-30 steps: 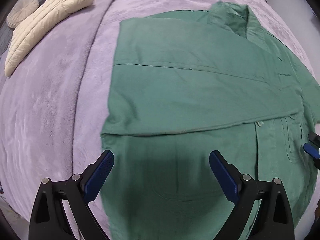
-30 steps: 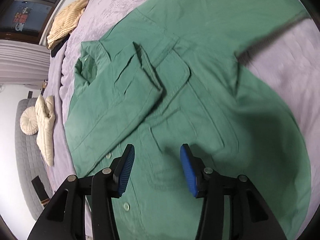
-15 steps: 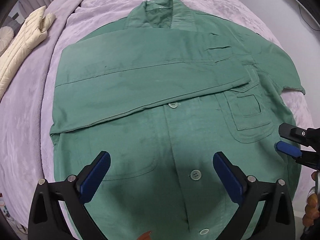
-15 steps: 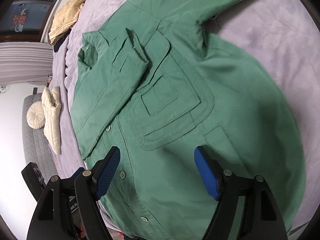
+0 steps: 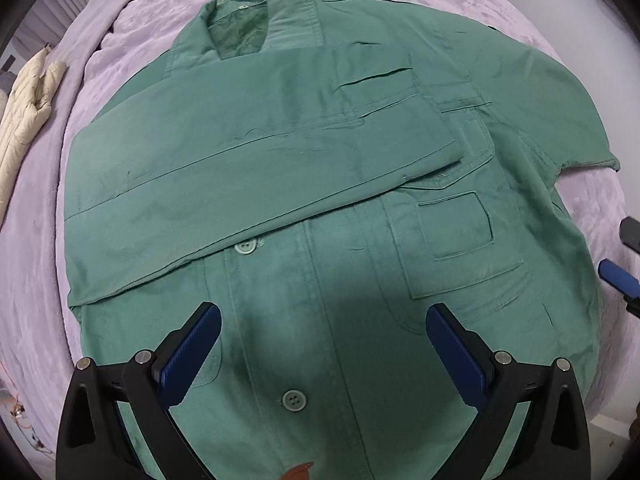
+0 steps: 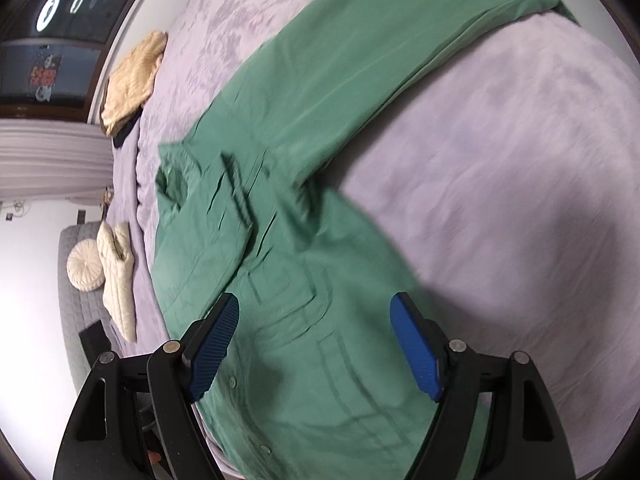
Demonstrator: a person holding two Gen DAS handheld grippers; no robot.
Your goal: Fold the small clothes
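1. A green button-up shirt (image 5: pixel 320 208) lies face up on a lilac bedspread (image 5: pixel 36 280). Its collar (image 5: pixel 260 16) points to the far side and its hem comes toward the near edge, so its long axis runs near to far.
2. One long sleeve (image 5: pixel 248 160) is already folded across the chest. It runs from the left shoulder toward the right pocket (image 5: pixel 456 224), probably to narrow the shirt before the body is folded.
3. The other sleeve (image 6: pixel 400 36) stretches out straight on the bedspread, away from the body toward the far right in the right wrist view. It looks like the next part to fold in.
4. The left gripper (image 5: pixel 320 356) hovers over the lower button placket, near the hem. Its blue-padded jaws are spread wide and hold nothing.
5. The right gripper (image 6: pixel 316 348) hangs above the shirt's right side by the pocket, jaws likewise released and empty. This view is blurred by motion.
6. Both claws sit apart over the near half of the shirt, likely placed to take hold of the cloth for the next fold.
7. A cream quilted jacket (image 5: pixel 28 108) lies at the far left of the bed, well apart from the shirt. A tan knitted garment (image 6: pixel 132 76) lies near the far edge.
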